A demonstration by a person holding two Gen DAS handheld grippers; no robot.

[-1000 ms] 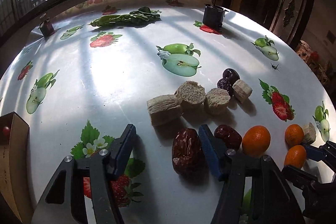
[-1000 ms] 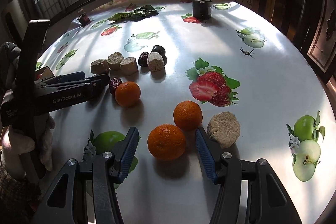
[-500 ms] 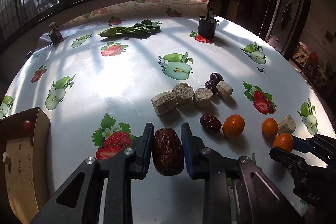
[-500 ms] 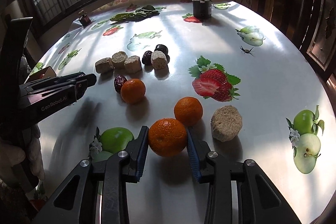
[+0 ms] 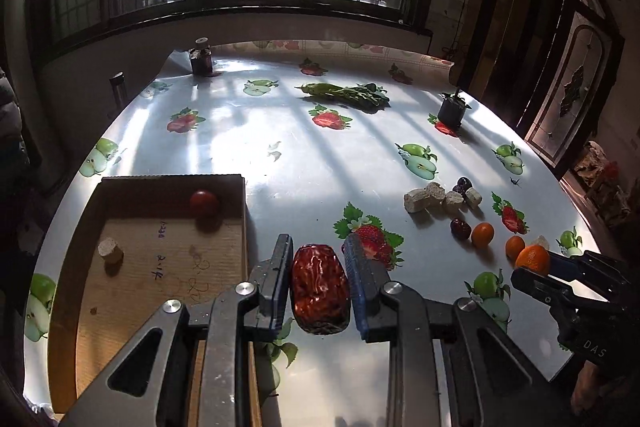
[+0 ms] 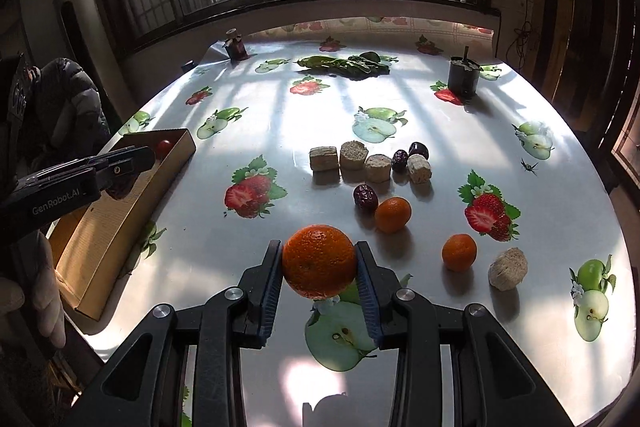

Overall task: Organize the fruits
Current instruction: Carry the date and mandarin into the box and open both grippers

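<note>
While the fruit-printed desk (image 6: 440, 131) spreads under the window, a cardboard box (image 5: 132, 267) lies at its left edge with a small red fruit (image 5: 204, 203) and a beige chunk (image 5: 110, 250) inside. Left gripper (image 5: 320, 287) is clamped on a wrinkled red date (image 5: 319, 289), held above the desk just beside the box's right wall. Right gripper (image 6: 319, 273) is clamped on an orange (image 6: 319, 261), lifted clear of the desk. Two smaller oranges (image 6: 393, 214), another date (image 6: 365, 195) and beige chunks (image 6: 352, 155) lie beyond it on the desk
</note>
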